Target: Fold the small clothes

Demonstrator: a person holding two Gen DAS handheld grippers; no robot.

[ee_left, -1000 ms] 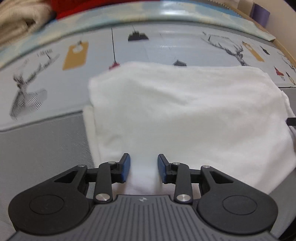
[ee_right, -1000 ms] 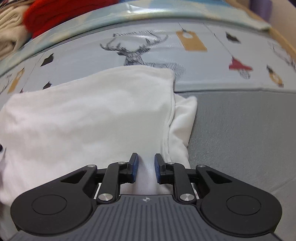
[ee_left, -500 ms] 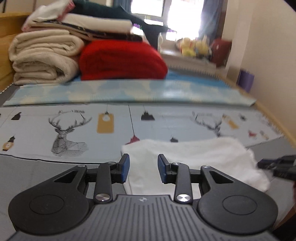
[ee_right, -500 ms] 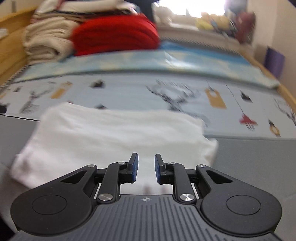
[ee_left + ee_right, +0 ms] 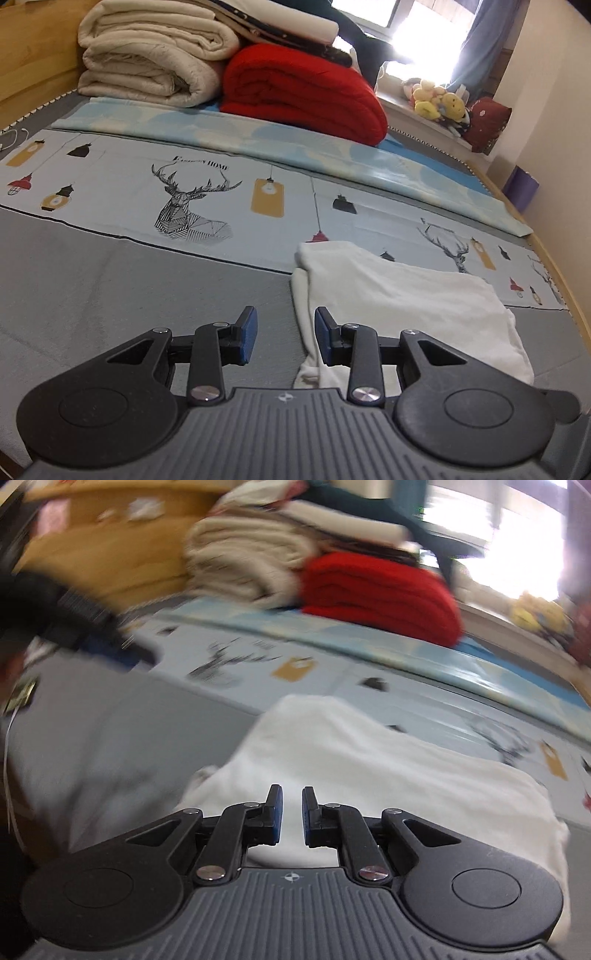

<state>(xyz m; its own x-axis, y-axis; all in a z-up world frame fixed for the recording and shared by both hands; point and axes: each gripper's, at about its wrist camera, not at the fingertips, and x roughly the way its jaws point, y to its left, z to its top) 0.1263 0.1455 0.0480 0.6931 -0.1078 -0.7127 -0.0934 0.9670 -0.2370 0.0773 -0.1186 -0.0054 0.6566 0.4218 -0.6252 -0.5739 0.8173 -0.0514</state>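
Lying folded on the bed, the white garment [image 5: 399,302] sits ahead of and to the right of the left gripper [image 5: 284,334], half on the grey mattress cover [image 5: 110,288] and half on the deer-print sheet [image 5: 207,192]; in the right wrist view it spreads directly beyond and beneath the right gripper [image 5: 291,814]. It looks like a compact rectangle with one loose layer sticking out along its left edge, so the fold seems nearly finished. The sensible step, as I judge it, is to tidy that protruding layer or make one more fold: approach low, pinch only the top layers at a corner, and carry both corners across together so the stack stays square.

The left gripper's jaws stand partly apart with nothing between them, only mattress cover showing through the gap. The right gripper's jaws are closing, a narrow gap left, with nothing pinched; cloth shows behind the gap but apart from the pads. That view is blurred. Beyond the garment, a red blanket [image 5: 303,92] and cream quilts [image 5: 147,62] are stacked far ahead.
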